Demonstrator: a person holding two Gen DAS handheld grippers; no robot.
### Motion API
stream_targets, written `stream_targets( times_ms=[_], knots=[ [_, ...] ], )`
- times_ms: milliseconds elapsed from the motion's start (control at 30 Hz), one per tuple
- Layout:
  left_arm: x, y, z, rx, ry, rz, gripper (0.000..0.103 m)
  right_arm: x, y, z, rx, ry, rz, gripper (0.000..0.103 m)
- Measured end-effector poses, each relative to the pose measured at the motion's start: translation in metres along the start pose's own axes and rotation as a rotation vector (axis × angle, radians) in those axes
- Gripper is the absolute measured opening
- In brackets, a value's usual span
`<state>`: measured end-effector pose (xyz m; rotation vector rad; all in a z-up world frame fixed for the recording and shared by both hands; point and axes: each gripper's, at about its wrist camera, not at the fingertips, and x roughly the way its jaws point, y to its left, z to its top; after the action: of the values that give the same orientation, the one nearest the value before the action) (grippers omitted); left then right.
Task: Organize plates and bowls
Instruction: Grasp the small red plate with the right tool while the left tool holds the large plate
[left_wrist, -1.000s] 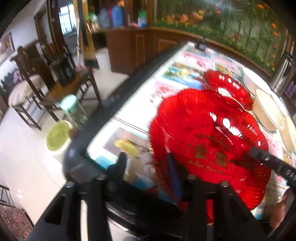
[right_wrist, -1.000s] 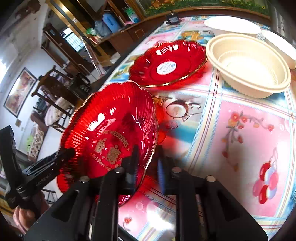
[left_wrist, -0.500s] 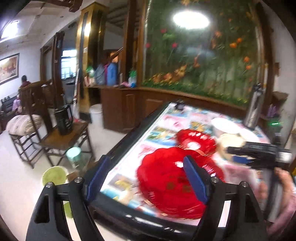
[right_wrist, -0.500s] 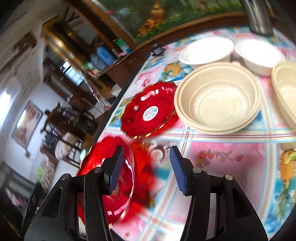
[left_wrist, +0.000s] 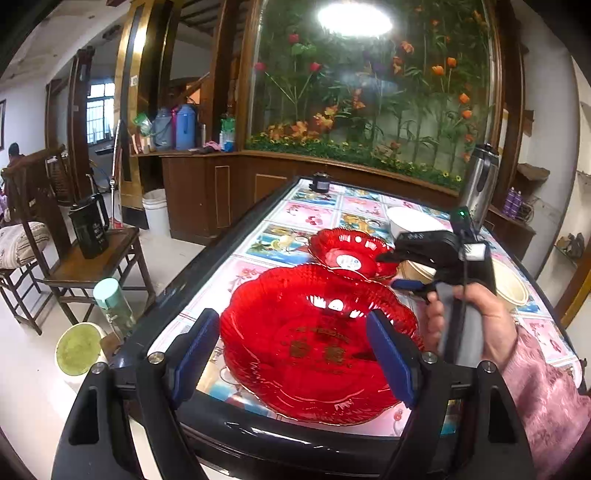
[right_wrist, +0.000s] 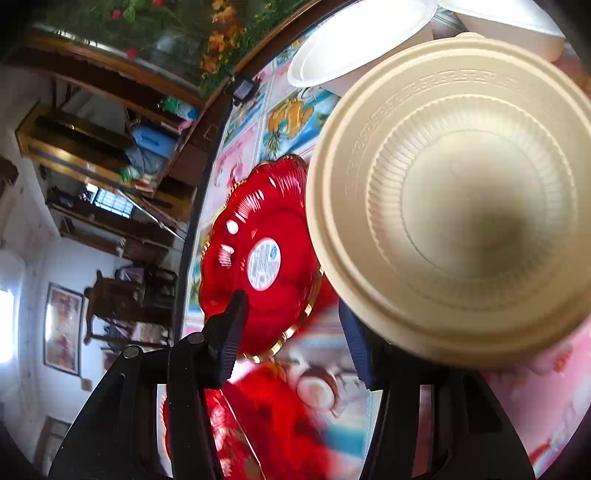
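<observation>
A large red plate (left_wrist: 314, 343) lies flat on the near end of the table, seen between the spread fingers of my left gripper (left_wrist: 291, 358), which is open and held back from it. Behind it sits a smaller red plate (left_wrist: 351, 254) with a white sticker. A hand holds my right gripper (left_wrist: 391, 271) just over that plate's right rim. In the right wrist view, the right gripper (right_wrist: 293, 332) is open. The small red plate's (right_wrist: 258, 258) gold edge shows between its fingers, untouched. A cream bowl (right_wrist: 461, 206) sits close by its right finger. The large red plate (right_wrist: 229, 424) is blurred below.
Two white bowls (right_wrist: 354, 40) stand behind the cream bowl. The table (left_wrist: 306, 218) has a picture cloth and a black rim. A steel flask (left_wrist: 480, 177) stands at its far right corner. Left of the table are a chair with a black jug (left_wrist: 88, 229) and a green bottle (left_wrist: 110, 302).
Both grippers let go of the large red plate, which now lies flat on the table. The left one opened and drew back and up. The right one opened, rolled and moved toward the small red plate and cream bowl.
</observation>
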<state>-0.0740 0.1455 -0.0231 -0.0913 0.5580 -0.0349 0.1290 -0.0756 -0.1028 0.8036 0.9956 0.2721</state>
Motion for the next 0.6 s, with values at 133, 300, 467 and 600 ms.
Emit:
stream_targets(
  times_ms=[133, 300, 467, 600],
  knots=[
    [0.001, -0.004, -0.002, 0.017, 0.011, -0.027, 0.082, 0.005, 0.0, 0.003, -0.037, -0.027, -0.011, 0.044],
    [0.003, -0.012, -0.004, 0.04, 0.031, -0.045, 0.082, 0.005, -0.019, 0.01, 0.001, -0.035, -0.012, 0.015],
    [0.011, -0.016, -0.006, 0.046, 0.077, -0.063, 0.082, -0.007, -0.029, 0.022, -0.047, -0.09, -0.063, 0.014],
    [0.013, -0.018, -0.004, 0.047, 0.088, -0.071, 0.082, -0.017, -0.039, 0.031, -0.048, -0.108, -0.079, 0.012]
  ],
)
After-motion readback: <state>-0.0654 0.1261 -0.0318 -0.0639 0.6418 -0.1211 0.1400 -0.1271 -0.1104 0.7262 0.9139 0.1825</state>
